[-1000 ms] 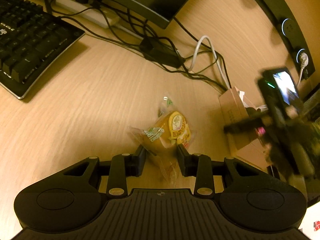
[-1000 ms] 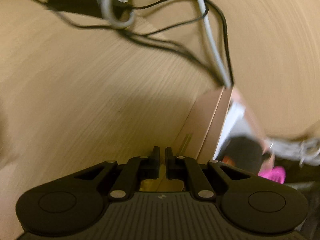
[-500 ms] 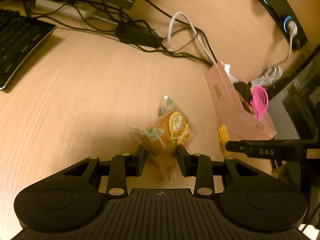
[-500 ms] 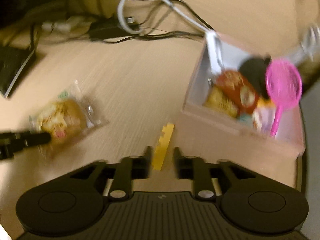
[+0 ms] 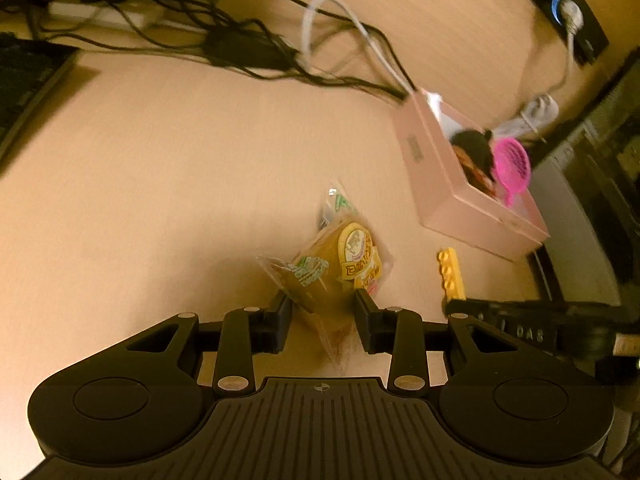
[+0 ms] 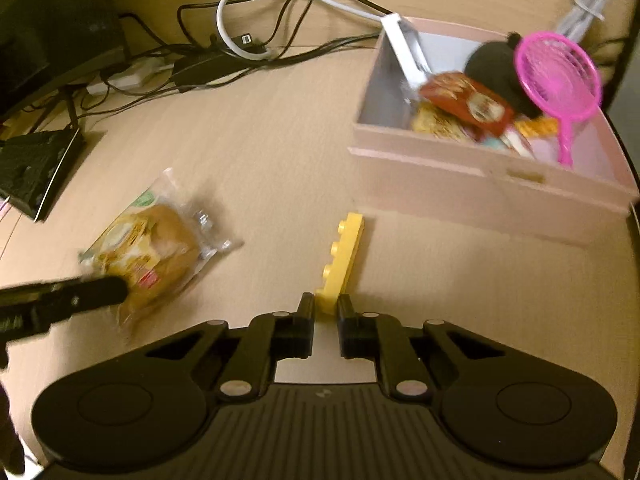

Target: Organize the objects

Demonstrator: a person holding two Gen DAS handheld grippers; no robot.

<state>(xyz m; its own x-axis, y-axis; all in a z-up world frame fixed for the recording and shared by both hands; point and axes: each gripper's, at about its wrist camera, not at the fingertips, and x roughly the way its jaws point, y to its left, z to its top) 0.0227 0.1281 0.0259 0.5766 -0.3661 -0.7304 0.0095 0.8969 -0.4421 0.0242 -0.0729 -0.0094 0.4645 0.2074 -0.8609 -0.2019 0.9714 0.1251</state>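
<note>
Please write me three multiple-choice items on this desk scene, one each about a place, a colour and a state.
1. Where does the pink toy racket lie?
A. in the pink box
B. on the keyboard
C. under the monitor

2. What colour is the toy brick?
A. blue
B. yellow
C. green

3. What is the left gripper doing?
A. hanging open over bare desk
B. gripping a cable
C. gripping the wrapped bun

Key:
1 A: the racket's head and handle rest among the other things inside the pink box.
2 B: the studded brick on the desk is plainly yellow in both views.
3 C: both fingers press on the wrapped bun. The right gripper, whose jaws have just been closing, pinches the near end of the brick.
</note>
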